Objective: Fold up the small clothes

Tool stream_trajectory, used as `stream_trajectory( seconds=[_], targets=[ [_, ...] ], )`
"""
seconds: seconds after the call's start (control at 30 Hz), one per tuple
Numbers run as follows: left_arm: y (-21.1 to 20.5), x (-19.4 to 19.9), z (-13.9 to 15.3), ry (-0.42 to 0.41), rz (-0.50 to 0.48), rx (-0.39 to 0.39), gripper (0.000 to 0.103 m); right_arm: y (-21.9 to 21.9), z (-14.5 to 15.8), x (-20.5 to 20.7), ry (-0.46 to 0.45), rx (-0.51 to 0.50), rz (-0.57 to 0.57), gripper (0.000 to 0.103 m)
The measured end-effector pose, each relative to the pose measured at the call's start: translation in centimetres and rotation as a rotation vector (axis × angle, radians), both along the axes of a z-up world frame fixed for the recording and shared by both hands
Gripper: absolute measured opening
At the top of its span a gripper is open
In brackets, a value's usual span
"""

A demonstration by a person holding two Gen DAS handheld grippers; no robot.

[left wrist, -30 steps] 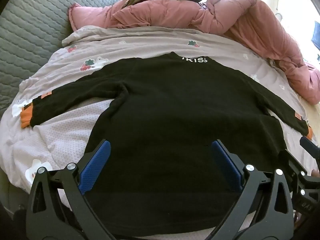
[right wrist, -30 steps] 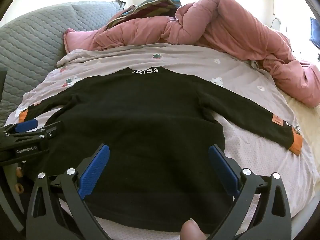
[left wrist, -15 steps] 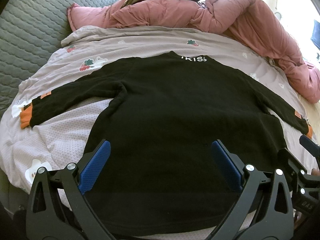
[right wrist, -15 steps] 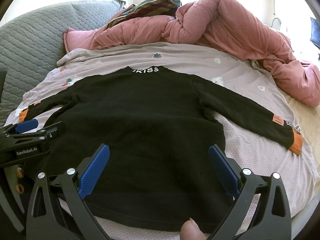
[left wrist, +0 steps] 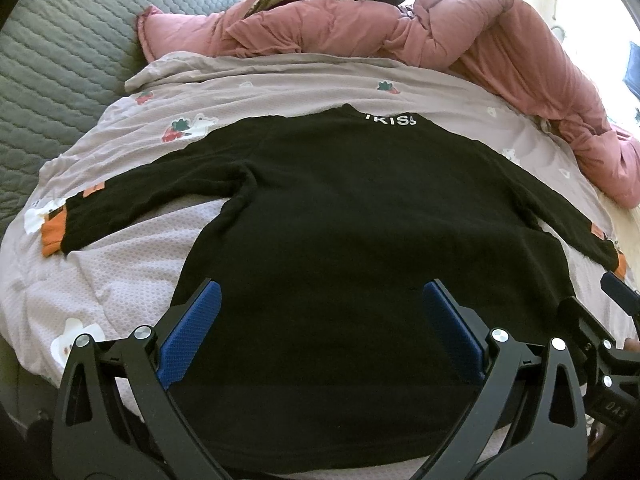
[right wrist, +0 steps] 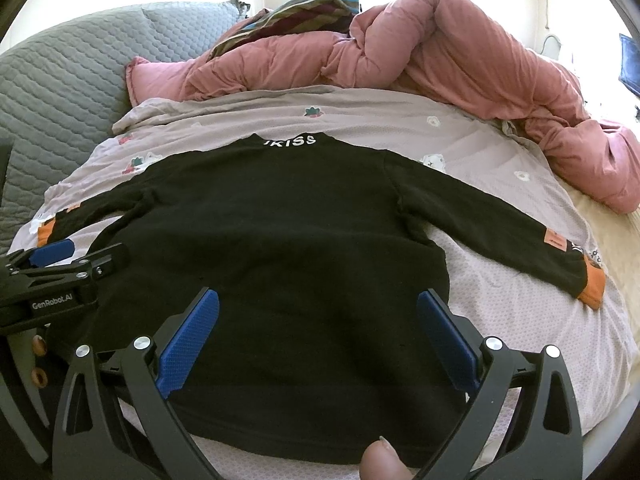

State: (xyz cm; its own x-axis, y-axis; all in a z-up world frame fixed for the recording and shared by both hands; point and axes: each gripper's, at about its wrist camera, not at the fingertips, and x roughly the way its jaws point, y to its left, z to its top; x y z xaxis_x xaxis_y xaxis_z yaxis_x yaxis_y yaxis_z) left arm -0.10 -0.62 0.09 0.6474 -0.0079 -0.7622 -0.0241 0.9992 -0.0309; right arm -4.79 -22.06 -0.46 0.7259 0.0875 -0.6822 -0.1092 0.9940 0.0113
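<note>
1. We are hovering the left gripper (left wrist: 322, 312) and right gripper (right wrist: 318, 316), both spread wide and holding nothing, over the near hem.
2. The black sweater (left wrist: 360, 240) is lying flat, sleeves out, on the bedspread (left wrist: 120, 280).
3. We are judging folding unstarted; next, pinching a sleeve (right wrist: 500, 228) and bringing it inward.

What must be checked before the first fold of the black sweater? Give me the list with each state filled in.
1. Black sweater lies flat, back up, collar away from the person: ok.
2. Both sleeves spread out, orange cuffs visible: ok.
3. Left gripper jaws open, holding nothing: ok.
4. Right gripper jaws open, holding nothing: ok.
5. Pink duvet clear of the sweater: ok.
6. Whether the jaws touch the fabric yet: cannot tell.
</note>
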Motion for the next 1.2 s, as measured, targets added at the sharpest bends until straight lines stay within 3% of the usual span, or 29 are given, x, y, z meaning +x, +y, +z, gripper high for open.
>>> stream_trajectory(
  seconds=[0.63,1.2],
  targets=[
    [0.4,1.1,-0.7,0.018,-0.011,-0.009,0.095,-1.5,0.0,0.9,0.0,0.008,-0.019,0.099],
    [-0.6,5.4,-0.8,0.035,-0.032,-0.006,0.095,-8.1,-0.5,3.9,0.007,0.017,-0.184,0.099]
  ],
)
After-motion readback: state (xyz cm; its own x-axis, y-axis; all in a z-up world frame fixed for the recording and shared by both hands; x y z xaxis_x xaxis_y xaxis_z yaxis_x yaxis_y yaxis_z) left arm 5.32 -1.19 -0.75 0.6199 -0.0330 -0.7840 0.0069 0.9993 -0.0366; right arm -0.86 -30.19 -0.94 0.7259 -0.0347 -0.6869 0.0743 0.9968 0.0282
